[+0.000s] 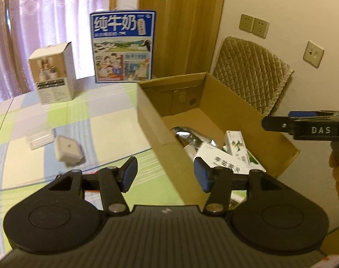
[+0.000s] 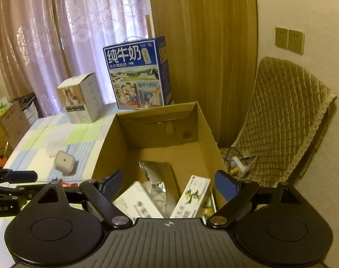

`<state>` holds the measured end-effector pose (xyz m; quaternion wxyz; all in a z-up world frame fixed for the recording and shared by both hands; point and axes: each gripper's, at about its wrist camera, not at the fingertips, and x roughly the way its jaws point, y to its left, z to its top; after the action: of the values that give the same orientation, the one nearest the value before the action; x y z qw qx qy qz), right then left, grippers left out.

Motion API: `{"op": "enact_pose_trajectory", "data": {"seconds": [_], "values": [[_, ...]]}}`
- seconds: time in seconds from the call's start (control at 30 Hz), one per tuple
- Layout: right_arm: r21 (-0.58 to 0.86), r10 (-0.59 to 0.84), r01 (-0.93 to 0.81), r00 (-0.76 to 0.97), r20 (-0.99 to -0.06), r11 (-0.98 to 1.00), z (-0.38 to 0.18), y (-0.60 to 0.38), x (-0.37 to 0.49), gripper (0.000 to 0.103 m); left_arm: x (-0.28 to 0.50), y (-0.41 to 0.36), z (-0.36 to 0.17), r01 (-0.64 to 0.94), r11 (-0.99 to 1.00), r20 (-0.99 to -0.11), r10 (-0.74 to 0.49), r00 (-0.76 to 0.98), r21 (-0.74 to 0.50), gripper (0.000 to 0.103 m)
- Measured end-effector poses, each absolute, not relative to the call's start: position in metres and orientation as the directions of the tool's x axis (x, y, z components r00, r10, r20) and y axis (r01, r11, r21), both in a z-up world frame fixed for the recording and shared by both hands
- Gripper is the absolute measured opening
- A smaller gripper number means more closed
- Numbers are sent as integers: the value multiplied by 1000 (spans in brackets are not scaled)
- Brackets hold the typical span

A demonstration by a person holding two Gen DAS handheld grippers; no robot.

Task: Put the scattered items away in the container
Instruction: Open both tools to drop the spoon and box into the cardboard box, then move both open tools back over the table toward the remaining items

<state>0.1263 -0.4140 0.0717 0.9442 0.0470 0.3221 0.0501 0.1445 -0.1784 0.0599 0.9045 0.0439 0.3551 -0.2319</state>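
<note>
The open cardboard box sits on a checked tablecloth and holds three items: a silver foil pouch and two white cartons. One small white square case lies on the cloth left of the box. The left gripper hangs with jaws apart and empty over the box's near-left edge. The right gripper gapes wide and empty over the box. Only the right view shows cables on the quilted chair.
</note>
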Motion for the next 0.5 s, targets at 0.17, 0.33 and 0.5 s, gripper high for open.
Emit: {"op": "enact_pose_trajectory", "data": {"seconds": [0.17, 0.33, 0.5], "values": [[118, 138, -83, 779, -611, 990, 76, -396, 113, 91, 129, -154, 59, 426, 901, -666, -369, 649, -84, 59], [109, 160, -118, 777, -609, 987, 81, -371, 103, 94, 116, -128, 59, 397, 914, -670, -346, 657, -84, 66], [108, 190, -156, 773, -605, 982, 84, -346, 98, 97, 104, -101, 60, 362, 929, -668, -319, 673, -79, 76]]}}
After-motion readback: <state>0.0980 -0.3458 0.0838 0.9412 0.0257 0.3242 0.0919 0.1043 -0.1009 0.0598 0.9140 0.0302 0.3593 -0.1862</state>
